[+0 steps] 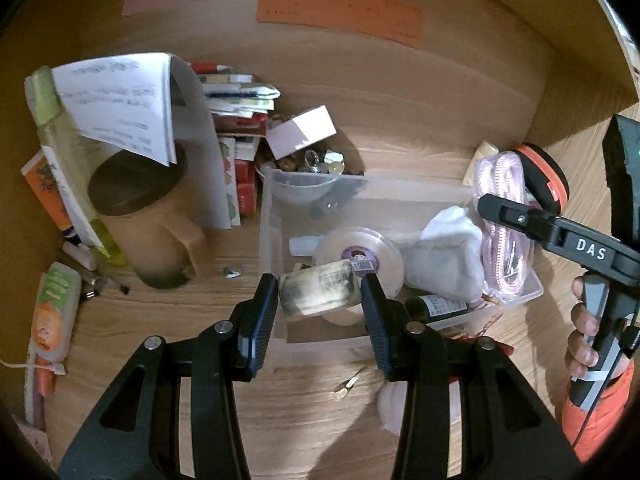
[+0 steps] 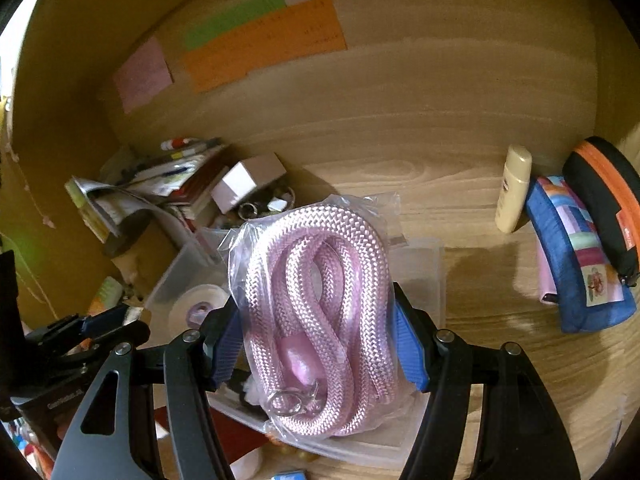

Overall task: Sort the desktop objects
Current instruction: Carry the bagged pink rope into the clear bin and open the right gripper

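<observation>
While both hands hover over the clear plastic bin (image 1: 272, 216), each gripper already carries something, which suggests the loose items are being gathered here to be grouped. The left gripper (image 1: 320, 292) has its fingers (image 1: 266, 304) pinching a small roll of tape (image 1: 316, 290) across its width, holding it just above the near wall of the bin; a side-on pinch like this keeps the roll from rolling out. Directly beyond it, inside the bin, lies a larger flat spool (image 1: 360, 258) next to a crumpled white cloth (image 1: 448, 256), so the tape looks bound for the company of similar supplies.

The right gripper (image 2: 316, 344) has its fingers (image 2: 408, 348) closed on a bagged pink cord (image 2: 320, 316), squeezing the coil through its clear wrapper. It is held upright, above the bin's right side and clear of the surface, probably so the slack plastic does not drag on anything.

Elsewhere on the wooden surface (image 2: 460, 184), a mug (image 1: 140, 216) and a stack of books and papers (image 1: 236, 100) crowd the left, while a lotion bottle (image 2: 514, 188) and a patchwork pouch (image 2: 576, 256) lean at the back right, untouched. Much sorting seems left to do.
</observation>
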